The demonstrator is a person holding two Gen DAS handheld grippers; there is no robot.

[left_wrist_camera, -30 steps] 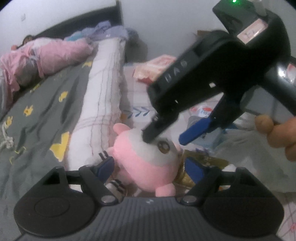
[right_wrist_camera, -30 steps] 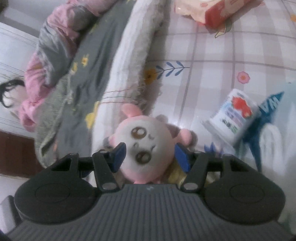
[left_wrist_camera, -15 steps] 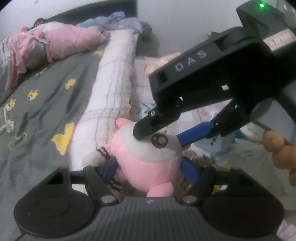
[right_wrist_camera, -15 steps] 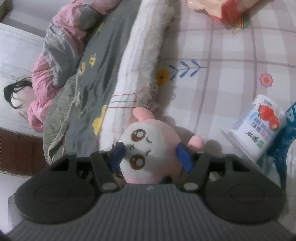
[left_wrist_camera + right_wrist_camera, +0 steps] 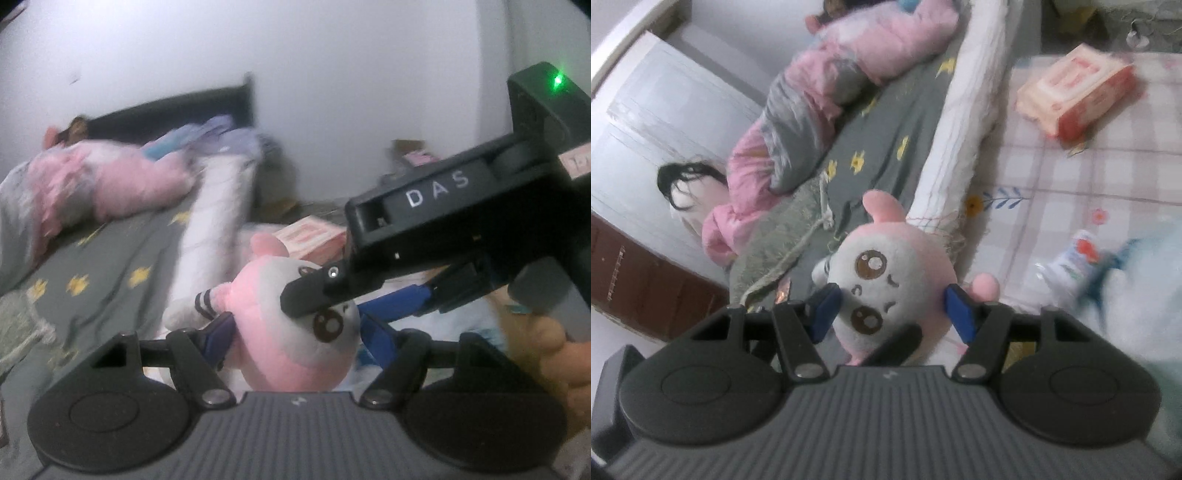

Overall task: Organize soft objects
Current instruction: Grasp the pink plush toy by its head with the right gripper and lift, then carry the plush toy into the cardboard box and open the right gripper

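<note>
Plainly, both tools grip one toy.
Toy: a round plush toy [image 5: 890, 291] of short soft pile, pink at the back and sides, white on the face, with brown stitched eyes, a stubby pink ear on top and a small pink paw at one side.
Left gripper [image 5: 295, 336]: its blue pads press the toy's pink flanks from either side; its jaws were closing a moment ago and now pinch the plush body.
Right gripper [image 5: 892, 310]: its blue pads bear on the two cheeks of the white face, holding the head between them; seen from the left wrist, one black finger lies across the face just above an eye.
Position: the toy hangs in the air between the two tools, clear of the bedding.
Facing: in the right wrist view the face looks at the camera, tilted, with the ear up and away; the body is near round, so no long axis is plain.
Below: a grey quilt [image 5: 886, 122] with yellow prints, a fuzzy white bolster [image 5: 964, 103] and a checked sheet [image 5: 1071, 184].
Elsewhere: a soft pink wrapped pack [image 5: 1075, 88] lies on the sheet, well apart.
</note>
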